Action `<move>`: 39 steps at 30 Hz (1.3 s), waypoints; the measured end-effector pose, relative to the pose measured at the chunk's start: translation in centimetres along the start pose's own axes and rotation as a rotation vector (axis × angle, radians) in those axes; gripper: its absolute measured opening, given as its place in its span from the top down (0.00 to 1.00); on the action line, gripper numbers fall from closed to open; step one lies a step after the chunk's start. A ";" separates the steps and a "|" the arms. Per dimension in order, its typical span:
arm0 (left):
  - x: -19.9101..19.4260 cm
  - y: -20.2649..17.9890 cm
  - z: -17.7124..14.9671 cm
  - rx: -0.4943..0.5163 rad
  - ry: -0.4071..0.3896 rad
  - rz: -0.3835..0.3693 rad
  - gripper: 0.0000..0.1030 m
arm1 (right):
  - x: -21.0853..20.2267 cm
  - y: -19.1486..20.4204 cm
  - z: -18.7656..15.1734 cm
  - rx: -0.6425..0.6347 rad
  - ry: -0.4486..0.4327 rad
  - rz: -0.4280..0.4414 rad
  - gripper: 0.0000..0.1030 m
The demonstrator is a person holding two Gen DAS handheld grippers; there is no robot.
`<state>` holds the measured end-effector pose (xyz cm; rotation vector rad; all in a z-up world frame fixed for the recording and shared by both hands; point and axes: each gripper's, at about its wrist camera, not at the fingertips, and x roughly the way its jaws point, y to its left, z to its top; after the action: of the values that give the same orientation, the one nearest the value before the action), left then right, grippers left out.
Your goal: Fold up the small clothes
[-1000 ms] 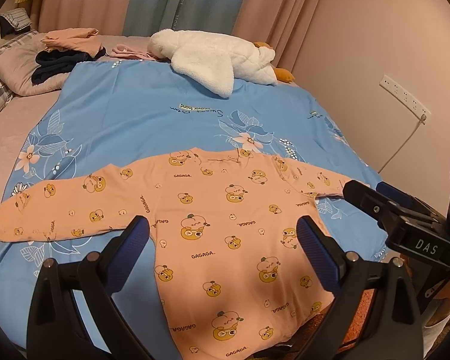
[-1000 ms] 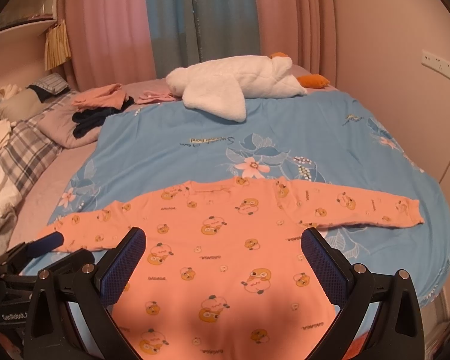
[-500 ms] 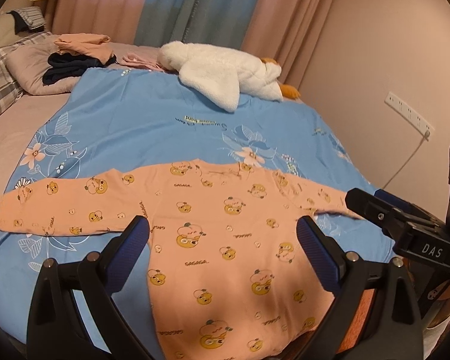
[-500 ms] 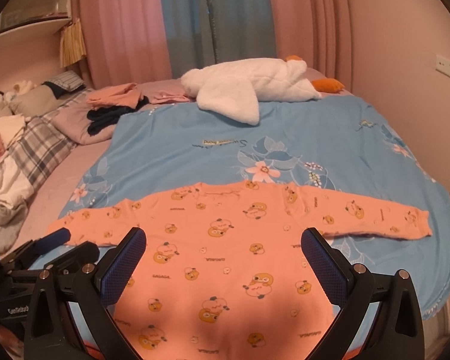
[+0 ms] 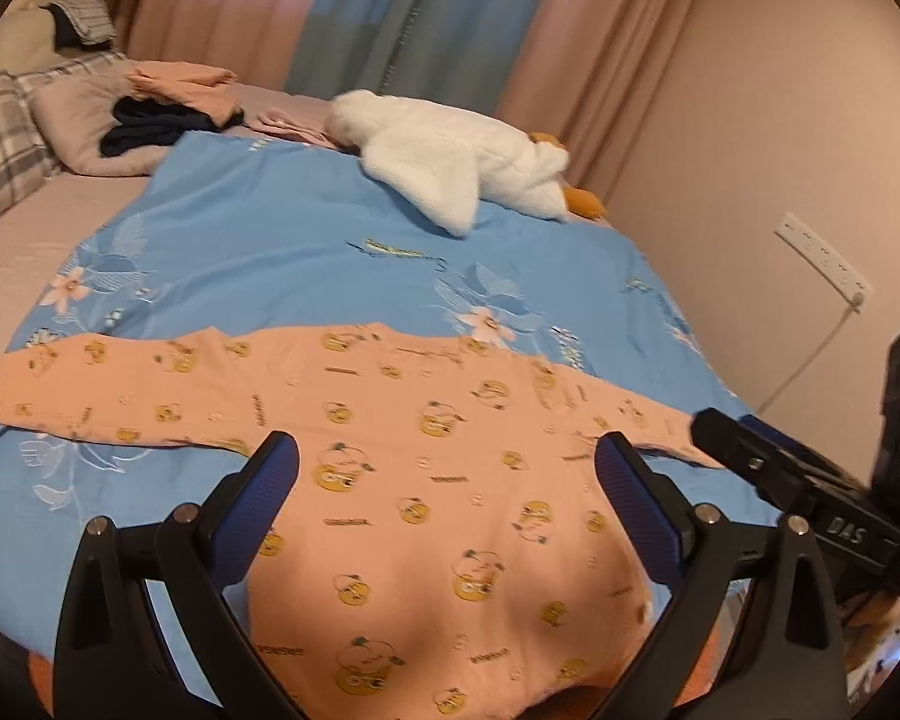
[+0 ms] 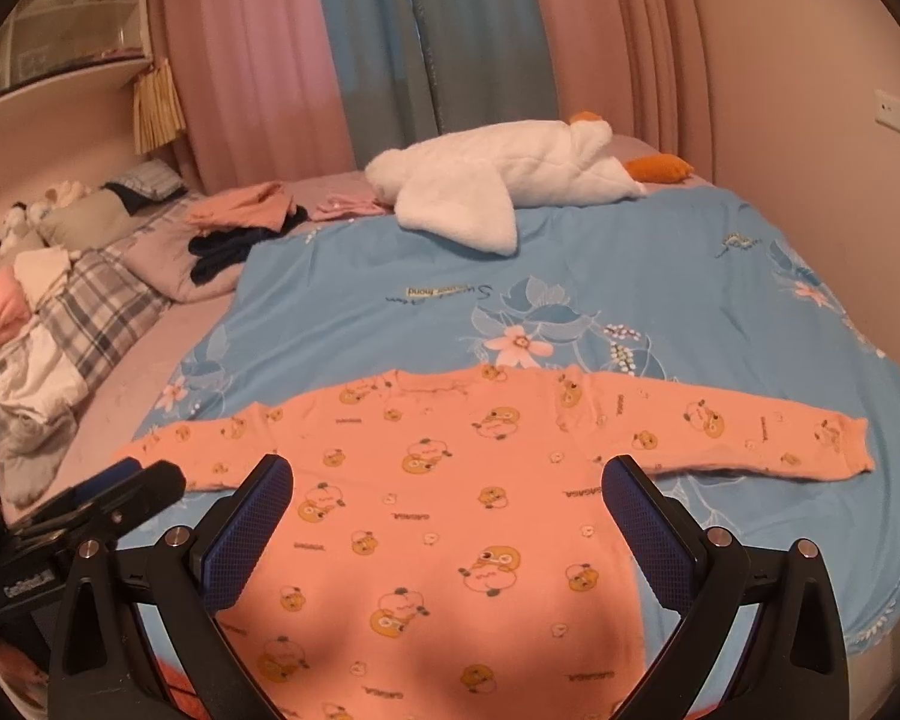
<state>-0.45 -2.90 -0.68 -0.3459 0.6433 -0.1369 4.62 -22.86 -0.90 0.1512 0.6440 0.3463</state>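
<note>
An orange long-sleeved shirt [image 5: 438, 480] [image 6: 450, 510] with yellow cartoon prints lies flat on the blue floral quilt [image 5: 306, 252] [image 6: 660, 294], both sleeves spread out sideways and its hem toward me. My left gripper [image 5: 447, 468] hovers open above the shirt's body, nothing between its fingers. My right gripper [image 6: 447, 486] also hangs open over the shirt's body, empty. In the left wrist view the right gripper's body [image 5: 810, 498] shows at the right edge, near the shirt's right sleeve. In the right wrist view the left gripper's body [image 6: 90, 504] shows by the left sleeve.
A white plush goose [image 5: 456, 168] [image 6: 510, 180] lies at the far end of the quilt. Folded orange and dark clothes [image 5: 168, 102] [image 6: 240, 228] sit on a pillow at the back left. Plaid bedding [image 6: 90, 312] lies left. A wall with a socket strip [image 5: 822, 258] and cable stands right.
Both grippers have pulled back and risen slightly, so the shirt sits farther off and more of the room shows. The shirt has not moved. Both stay open.
</note>
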 end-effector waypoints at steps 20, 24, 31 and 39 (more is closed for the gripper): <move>2.2 0.9 1.2 0.015 0.030 0.035 0.04 | 3.4 -0.8 0.6 0.031 0.064 0.007 0.00; 2.6 1.3 1.3 0.005 0.053 0.035 0.05 | 3.4 -1.0 0.7 0.044 0.069 0.004 0.01; 2.5 1.2 1.3 0.007 0.048 0.037 0.05 | 3.4 -1.3 0.7 0.054 0.073 0.000 0.02; 2.9 1.1 1.0 0.002 0.070 0.033 0.06 | 3.4 -1.6 0.8 0.073 0.072 -0.001 0.03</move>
<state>2.46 -2.25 -1.94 -0.3298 0.7173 -0.1186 8.02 -23.20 -2.58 0.2090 0.7285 0.3290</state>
